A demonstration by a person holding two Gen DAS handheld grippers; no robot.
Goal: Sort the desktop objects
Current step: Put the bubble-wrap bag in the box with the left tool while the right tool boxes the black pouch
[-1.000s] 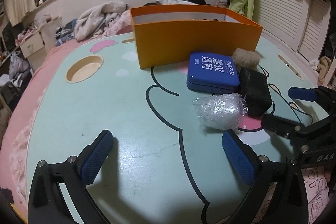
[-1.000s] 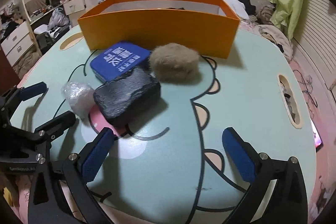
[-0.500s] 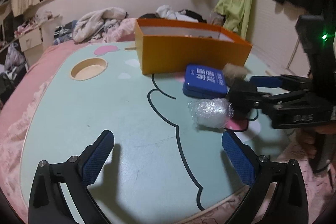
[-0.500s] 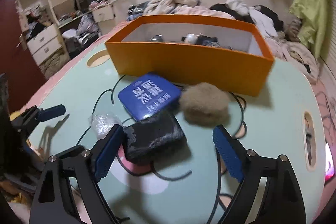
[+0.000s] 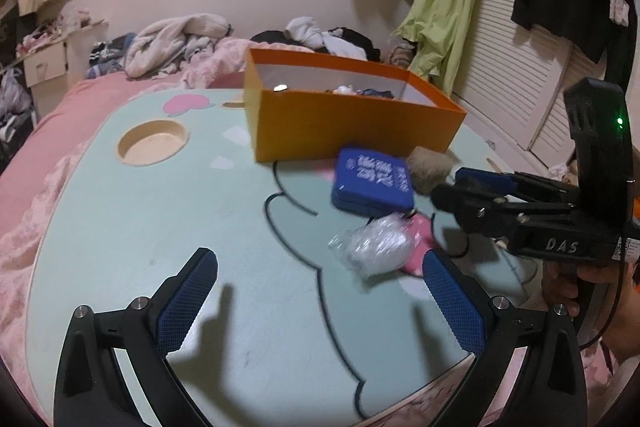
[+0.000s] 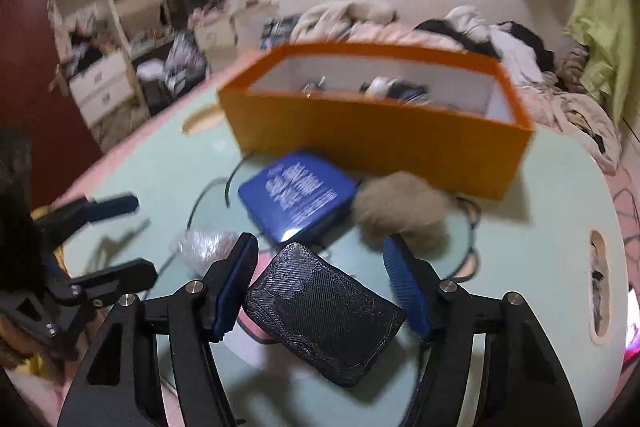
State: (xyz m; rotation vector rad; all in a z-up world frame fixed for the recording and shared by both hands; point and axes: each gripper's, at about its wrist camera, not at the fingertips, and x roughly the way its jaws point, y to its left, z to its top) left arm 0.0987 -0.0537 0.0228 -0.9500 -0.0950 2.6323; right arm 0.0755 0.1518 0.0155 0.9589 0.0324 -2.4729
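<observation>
In the right wrist view a black textured block lies crosswise between the blue pads of my right gripper. The jaws are closing and both pads touch its corners. Beyond it lie a blue tin, a beige fuzzy ball and a wad of clear plastic wrap, all in front of the orange box. My left gripper hovers open over bare tabletop, nothing between its pads. From there the right gripper reaches in from the right, hiding the block.
The mint-green cartoon table has a round recess at the far left and a slot on the right. Small items lie in the box. A hand holds the right gripper. Bedding and clothes pile up behind.
The right gripper came forward over the black block and its jaws narrowed from wide open onto it. Both views tilted upward. The left gripper stayed open.
</observation>
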